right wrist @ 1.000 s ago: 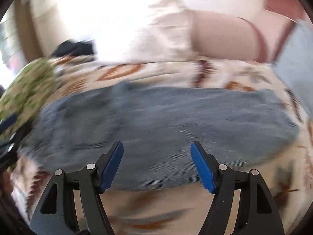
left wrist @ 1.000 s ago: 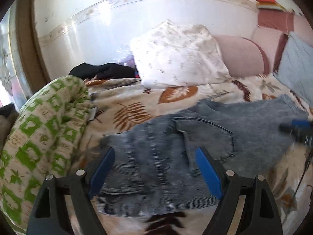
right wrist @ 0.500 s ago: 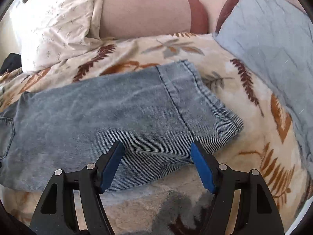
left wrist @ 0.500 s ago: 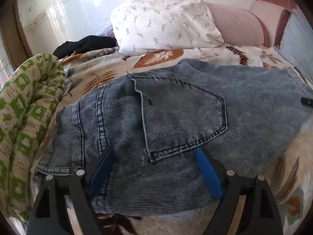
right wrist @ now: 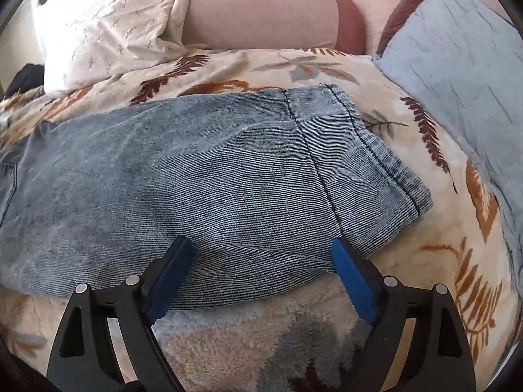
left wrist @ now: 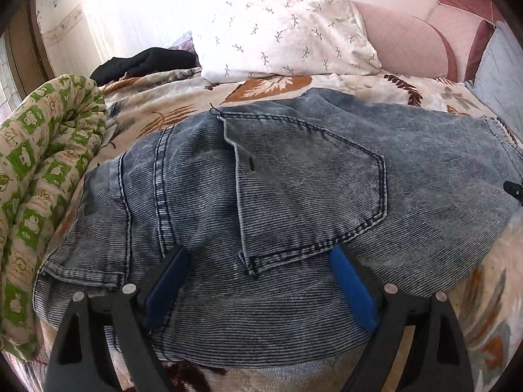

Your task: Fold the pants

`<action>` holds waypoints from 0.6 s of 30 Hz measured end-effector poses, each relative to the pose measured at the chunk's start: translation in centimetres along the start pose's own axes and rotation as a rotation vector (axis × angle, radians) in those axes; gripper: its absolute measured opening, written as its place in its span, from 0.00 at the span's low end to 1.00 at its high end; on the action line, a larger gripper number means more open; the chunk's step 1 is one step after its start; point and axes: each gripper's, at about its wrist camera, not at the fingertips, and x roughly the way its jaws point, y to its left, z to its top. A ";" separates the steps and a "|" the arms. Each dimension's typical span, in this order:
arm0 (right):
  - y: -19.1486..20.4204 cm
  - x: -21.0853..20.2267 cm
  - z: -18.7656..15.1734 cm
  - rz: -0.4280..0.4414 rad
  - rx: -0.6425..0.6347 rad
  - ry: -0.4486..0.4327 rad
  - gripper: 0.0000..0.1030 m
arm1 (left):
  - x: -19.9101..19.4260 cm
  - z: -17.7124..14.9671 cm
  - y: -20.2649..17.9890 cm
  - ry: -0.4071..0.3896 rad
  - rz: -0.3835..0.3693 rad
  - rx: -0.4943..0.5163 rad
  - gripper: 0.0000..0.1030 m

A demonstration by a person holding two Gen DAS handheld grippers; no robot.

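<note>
Blue-grey washed jeans lie flat on a leaf-patterned blanket. The left wrist view shows the waist end with a back pocket. The right wrist view shows the leg end of the jeans with its stitched hem. My left gripper is open, its blue pads just above the near edge by the pocket. My right gripper is open over the near edge of the leg, short of the hem. A black bit of the right gripper shows at the far right of the left wrist view.
A green-patterned rolled quilt lies along the left. A white floral pillow and pink cushions sit at the back. A black garment lies at the back left. A light blue pillow is on the right.
Both grippers have come down and closer to the jeans. The left one now hovers at the pocket end, the right one has swung right to the hem end. Both stay open.
</note>
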 end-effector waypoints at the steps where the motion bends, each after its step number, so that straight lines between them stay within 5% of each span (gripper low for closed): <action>1: 0.0 0.1 0.0 0.000 0.000 0.002 0.87 | 0.0 0.0 0.0 -0.003 0.002 0.002 0.88; 14: -0.1 -1.0 1.0 0.008 -0.034 0.011 0.89 | -3.8 0.2 -1.5 -0.093 0.114 0.080 0.93; 18: -0.9 -4.4 1.5 0.096 -0.001 -0.106 0.89 | -6.7 0.8 -2.2 -0.126 0.114 0.047 0.93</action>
